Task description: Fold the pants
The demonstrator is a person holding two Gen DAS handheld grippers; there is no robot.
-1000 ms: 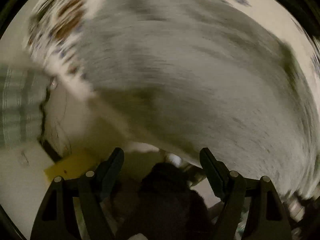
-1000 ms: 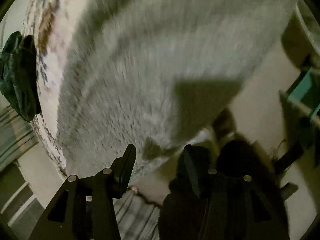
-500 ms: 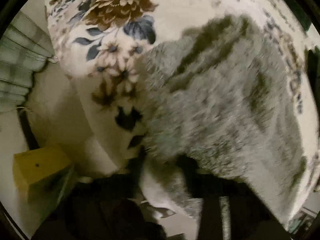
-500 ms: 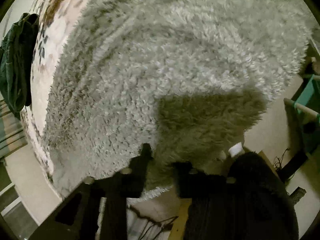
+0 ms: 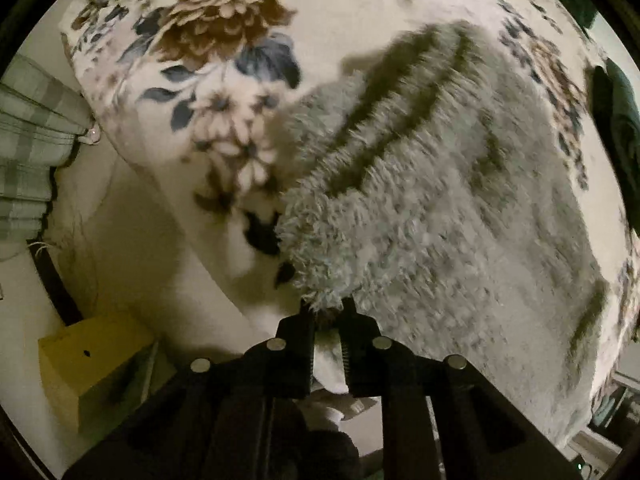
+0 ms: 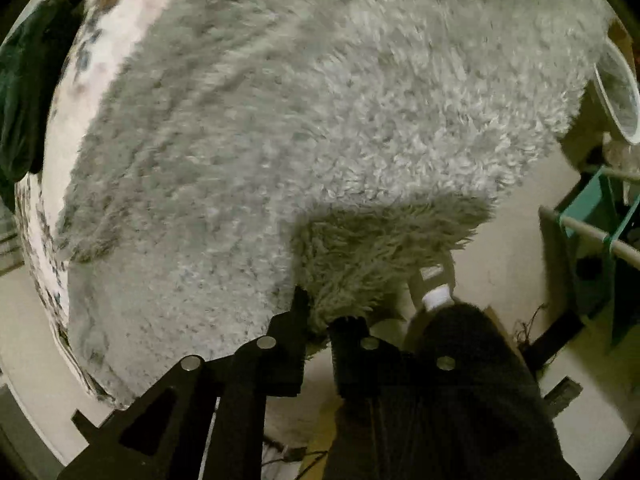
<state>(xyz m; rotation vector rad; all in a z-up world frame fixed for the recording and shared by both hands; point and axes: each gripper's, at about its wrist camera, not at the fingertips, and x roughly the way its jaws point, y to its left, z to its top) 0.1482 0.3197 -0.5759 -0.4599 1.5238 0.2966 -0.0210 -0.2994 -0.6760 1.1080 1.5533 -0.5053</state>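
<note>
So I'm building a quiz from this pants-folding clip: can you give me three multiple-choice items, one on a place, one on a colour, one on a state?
1. Where do the fluffy pants lie?
A. on a floral bedspread
B. on a bare wooden floor
C. in a basket

2. What colour are the pants?
A. red
B. grey
C. navy

3. How does the left gripper stand?
A. wide open above the fabric
B. shut on nothing
C. shut on the edge of the pants

Answers: 1 A, flower print shows around the fabric. 2 B, the pile is pale grey in both views. 3 C, a tuft of fabric sits pinched between its fingers.
</note>
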